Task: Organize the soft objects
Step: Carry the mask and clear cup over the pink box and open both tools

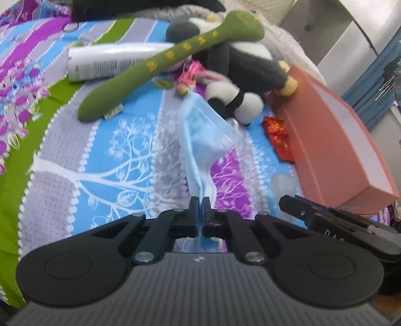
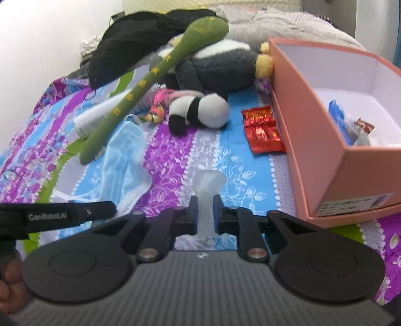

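Note:
My left gripper [image 1: 200, 204] is shut on a light blue face mask [image 1: 209, 130], which hangs forward over the patterned bedspread; the mask also shows in the right wrist view [image 2: 125, 155]. My right gripper [image 2: 206, 204] is shut on a translucent white soft piece [image 2: 208, 185]. A small panda plush [image 2: 200, 112], a long green plush [image 2: 150, 72] and a big grey and white plush [image 2: 218, 65] lie ahead. The pink box [image 2: 310, 140] stands open at the right, with a blue item [image 2: 338, 117] inside.
A white tube [image 1: 105, 62] lies under the green plush. A red foil packet [image 2: 263, 130] lies beside the box. A black bag [image 2: 140, 37] and a grey blanket [image 2: 275, 22] are at the back. The left gripper's body [image 2: 62, 213] reaches in from the left.

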Motion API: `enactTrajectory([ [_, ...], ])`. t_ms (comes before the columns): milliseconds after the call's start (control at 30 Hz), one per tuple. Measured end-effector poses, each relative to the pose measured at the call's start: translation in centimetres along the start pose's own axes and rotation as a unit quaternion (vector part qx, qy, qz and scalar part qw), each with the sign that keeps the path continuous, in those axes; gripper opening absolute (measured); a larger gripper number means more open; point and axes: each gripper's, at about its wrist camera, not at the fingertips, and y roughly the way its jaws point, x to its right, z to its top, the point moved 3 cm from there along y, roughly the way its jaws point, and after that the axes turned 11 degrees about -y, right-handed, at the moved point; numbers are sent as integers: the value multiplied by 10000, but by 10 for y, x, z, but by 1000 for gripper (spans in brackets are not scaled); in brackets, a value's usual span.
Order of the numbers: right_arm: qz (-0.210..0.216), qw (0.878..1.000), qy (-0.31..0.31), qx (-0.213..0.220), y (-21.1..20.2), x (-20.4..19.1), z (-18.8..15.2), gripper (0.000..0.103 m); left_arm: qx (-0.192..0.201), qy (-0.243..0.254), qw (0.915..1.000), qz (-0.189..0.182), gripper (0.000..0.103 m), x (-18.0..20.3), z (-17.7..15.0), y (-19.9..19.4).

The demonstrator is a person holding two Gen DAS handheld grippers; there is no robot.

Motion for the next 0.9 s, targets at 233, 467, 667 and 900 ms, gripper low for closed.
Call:
enactTrajectory([
  [233, -31, 9995, 44, 318, -36, 4, 17, 15, 255, 35, 9994, -241, 3, 26, 10, -38],
  [467, -102, 9972, 133, 734, -77, 19, 51, 15, 463, 163, 9972, -559, 3, 67, 33, -71],
  [667, -335, 9915, 184, 1243, -117, 46, 91, 15, 774, 443, 9914, -957, 3, 121, 59, -102],
  [900, -691, 9797, 267, 1861, -157, 93, 132, 16, 999, 897, 9796, -1497, 3, 204, 90, -120],
])
